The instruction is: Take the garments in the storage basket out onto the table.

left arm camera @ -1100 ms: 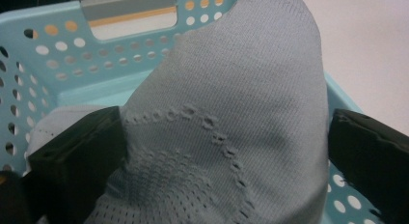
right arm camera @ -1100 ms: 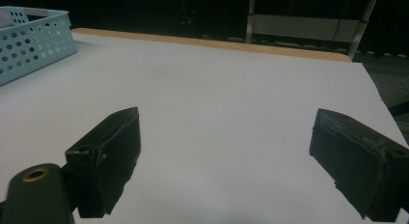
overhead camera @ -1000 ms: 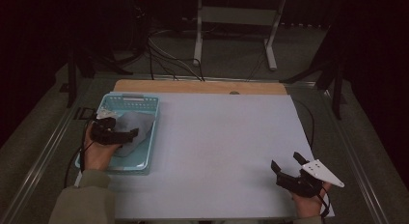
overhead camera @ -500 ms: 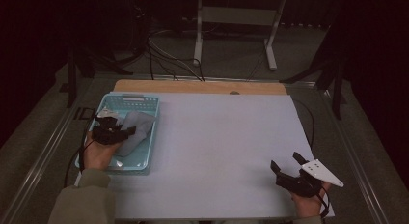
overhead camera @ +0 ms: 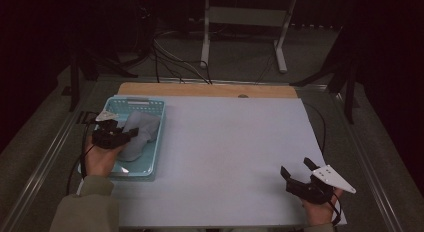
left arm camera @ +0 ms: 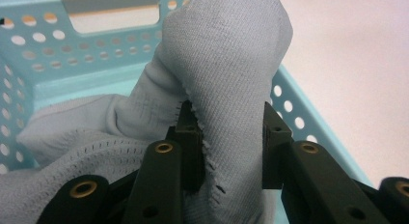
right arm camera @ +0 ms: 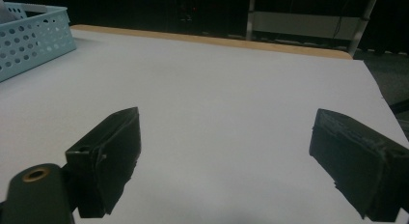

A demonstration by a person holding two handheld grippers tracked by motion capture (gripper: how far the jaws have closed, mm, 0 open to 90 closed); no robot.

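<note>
A grey knitted cloth lies in a light blue perforated basket at the table's left. My left gripper is over the basket, shut on a fold of the grey cloth, which bulges up between its two black jaws. The basket's holed wall rises behind the cloth. My right gripper rests near the table's front right corner, open, with bare white surface between its fingers.
The white table top spreads between the two grippers, with a wooden strip along its far edge. The basket's corner stands far left in the right gripper view. Cables and a metal stand lie on the floor beyond.
My left gripper has risen a little with the grey cloth, pulling a fold of it up out of the basket. The right gripper has stayed still.
</note>
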